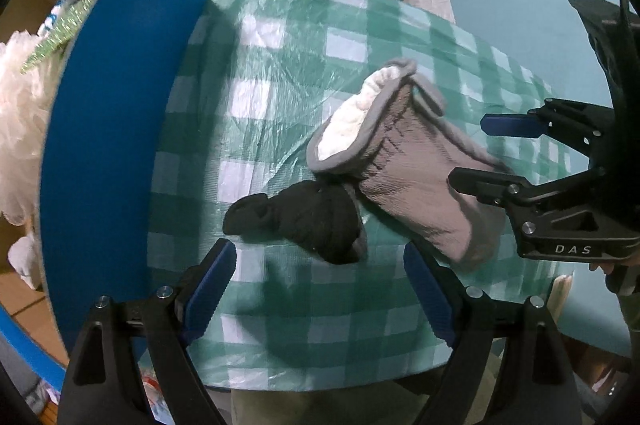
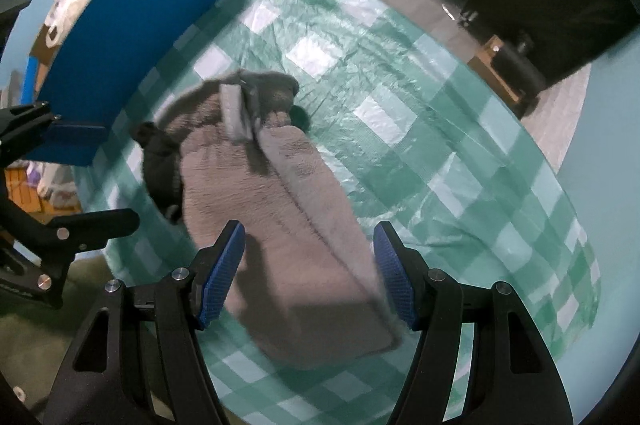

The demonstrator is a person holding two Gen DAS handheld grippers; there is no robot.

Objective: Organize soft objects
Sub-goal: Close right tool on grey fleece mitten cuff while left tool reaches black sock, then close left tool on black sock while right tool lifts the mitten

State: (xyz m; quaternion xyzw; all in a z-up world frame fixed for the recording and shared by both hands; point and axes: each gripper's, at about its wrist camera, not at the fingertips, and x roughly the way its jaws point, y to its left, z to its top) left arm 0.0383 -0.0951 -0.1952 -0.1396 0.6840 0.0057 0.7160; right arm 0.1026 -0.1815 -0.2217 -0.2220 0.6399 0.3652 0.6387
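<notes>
In the right wrist view the grey mitt [image 2: 280, 225] is motion-blurred, its label [image 2: 236, 113] unreadable, and it hides most of the black glove [image 2: 160, 161] at nine o'clock; the blue box [image 2: 132, 25] is cropped.

The cloth [image 1: 304, 97] on the table is checked in green and white. The mitt [image 1: 416, 161] is grey-brown outside, with a grey edge and a white lining. The sock [image 1: 304, 217] beside it is black. The box [image 1: 116, 129] wall is plain blue, with brown cardboard behind it. The fluff [image 1: 20, 117] inside the box is white. Both grippers are black with blue pads [image 2: 224, 273].
</notes>
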